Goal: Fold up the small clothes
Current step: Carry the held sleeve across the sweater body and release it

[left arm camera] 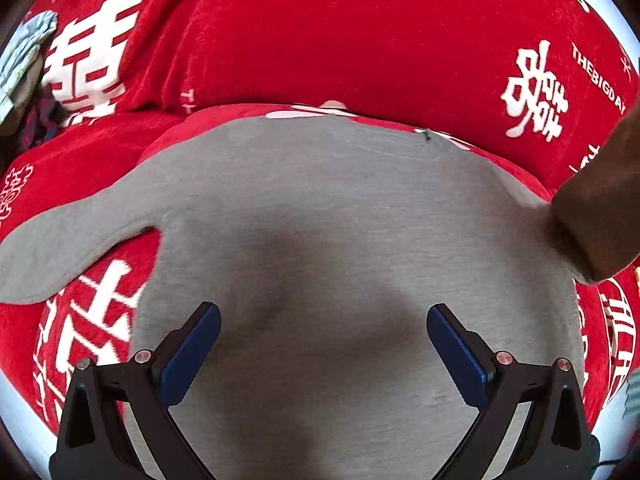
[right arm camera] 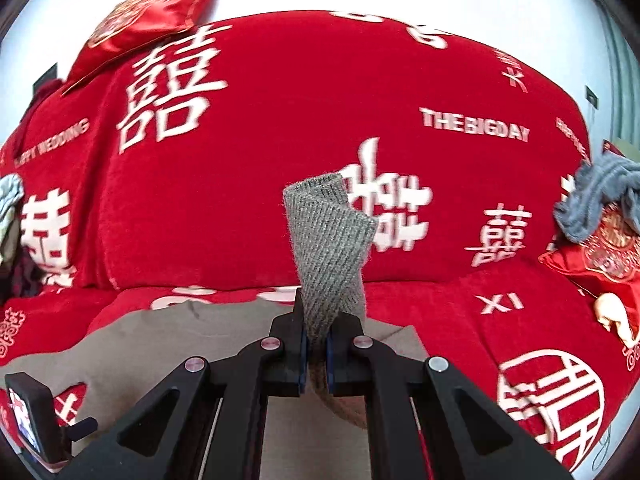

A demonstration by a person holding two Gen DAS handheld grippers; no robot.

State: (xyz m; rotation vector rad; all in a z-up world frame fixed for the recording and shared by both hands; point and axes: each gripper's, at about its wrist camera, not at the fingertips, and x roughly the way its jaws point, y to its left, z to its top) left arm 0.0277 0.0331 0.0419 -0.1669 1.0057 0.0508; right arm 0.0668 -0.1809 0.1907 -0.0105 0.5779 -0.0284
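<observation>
A grey knit top [left arm camera: 320,208] lies flat on the red sofa cover [left arm camera: 320,40], with one sleeve [left arm camera: 60,252] stretched out to the left. My left gripper [left arm camera: 323,312] hangs open just above the top's body, and nothing sits between its blue pads [left arm camera: 192,352]. My right gripper [right arm camera: 318,336] is shut on the other sleeve. The ribbed cuff [right arm camera: 328,240] stands up, folded over above the jaws, and the rest of the sleeve hangs down behind them. The top's body [right arm camera: 180,344] spreads out below to the left.
The sofa's red backrest [right arm camera: 300,120] rises behind the top. On it lie a red satin pillow [right arm camera: 152,12] at top left and a grey-blue cloth [right arm camera: 600,200] over a red cushion [right arm camera: 600,264] on the right. A pile of clothes [left arm camera: 24,60] sits far left. A dark blurred shape [left arm camera: 600,200] covers the top's right edge.
</observation>
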